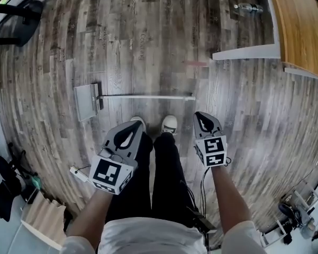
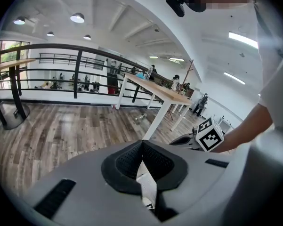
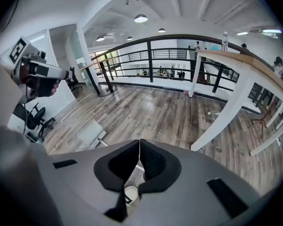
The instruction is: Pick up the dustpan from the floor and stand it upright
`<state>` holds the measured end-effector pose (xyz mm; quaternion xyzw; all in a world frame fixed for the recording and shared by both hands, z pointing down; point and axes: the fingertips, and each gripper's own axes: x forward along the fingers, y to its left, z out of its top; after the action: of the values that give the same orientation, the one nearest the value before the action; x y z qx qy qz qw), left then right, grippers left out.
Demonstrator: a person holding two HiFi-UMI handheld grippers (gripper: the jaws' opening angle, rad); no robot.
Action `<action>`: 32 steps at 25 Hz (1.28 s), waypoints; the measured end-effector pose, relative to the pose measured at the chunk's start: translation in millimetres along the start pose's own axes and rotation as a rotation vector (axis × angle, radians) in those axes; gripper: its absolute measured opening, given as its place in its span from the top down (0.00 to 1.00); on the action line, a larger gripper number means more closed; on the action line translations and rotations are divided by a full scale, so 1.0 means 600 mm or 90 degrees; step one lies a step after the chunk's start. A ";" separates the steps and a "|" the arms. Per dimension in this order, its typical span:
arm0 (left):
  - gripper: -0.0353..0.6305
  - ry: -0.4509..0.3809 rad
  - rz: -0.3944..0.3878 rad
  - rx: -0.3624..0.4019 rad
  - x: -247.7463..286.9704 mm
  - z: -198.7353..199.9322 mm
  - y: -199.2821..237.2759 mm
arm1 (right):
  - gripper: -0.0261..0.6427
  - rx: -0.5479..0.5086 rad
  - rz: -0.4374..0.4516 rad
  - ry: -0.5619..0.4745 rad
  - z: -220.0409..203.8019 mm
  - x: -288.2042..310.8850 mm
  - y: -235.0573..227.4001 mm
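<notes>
The grey dustpan (image 1: 87, 102) lies flat on the wooden floor, its long white handle (image 1: 148, 97) running off to the right. The right gripper view shows its pan (image 3: 91, 133) at lower left. My left gripper (image 1: 136, 124) hangs above the floor just short of the handle, its jaws closed tip to tip with nothing between them; it appears again as left gripper (image 2: 141, 142). My right gripper (image 1: 199, 115) is near the handle's right end, also shut and empty, and shows as right gripper (image 3: 140, 141). Neither gripper touches the dustpan.
The person's shoes (image 1: 169, 124) stand between the grippers, just short of the handle. A wooden table (image 1: 301, 30) with white legs fills the upper right, a plastic bottle (image 1: 248, 7) on the floor beside it. A black stand base (image 1: 22, 14) is at upper left, a black chair (image 1: 2, 181) at lower left.
</notes>
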<state>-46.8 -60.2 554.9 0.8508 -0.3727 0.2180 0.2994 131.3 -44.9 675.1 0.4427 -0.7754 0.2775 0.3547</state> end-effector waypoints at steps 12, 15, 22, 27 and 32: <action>0.91 0.022 -0.022 -0.006 0.115 -0.095 0.012 | 0.92 0.003 -0.018 0.069 -0.159 0.137 -0.042; 0.91 0.017 -0.028 -0.007 0.134 -0.104 0.017 | 0.92 -0.025 -0.009 0.084 -0.196 0.163 -0.048; 0.91 0.032 -0.028 -0.016 0.172 -0.159 0.042 | 0.92 -0.039 0.001 0.137 -0.288 0.243 -0.076; 0.91 0.038 -0.036 -0.024 0.203 -0.190 0.050 | 0.87 -0.041 -0.017 0.158 -0.331 0.300 -0.110; 0.91 0.036 -0.038 -0.054 0.229 -0.219 0.056 | 0.81 -0.099 -0.006 0.198 -0.398 0.351 -0.124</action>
<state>-6.0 -59.2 743.8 0.8415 -0.3478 0.2168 0.3520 194.6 -4.4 993.5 0.3698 -0.7281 0.2801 0.5046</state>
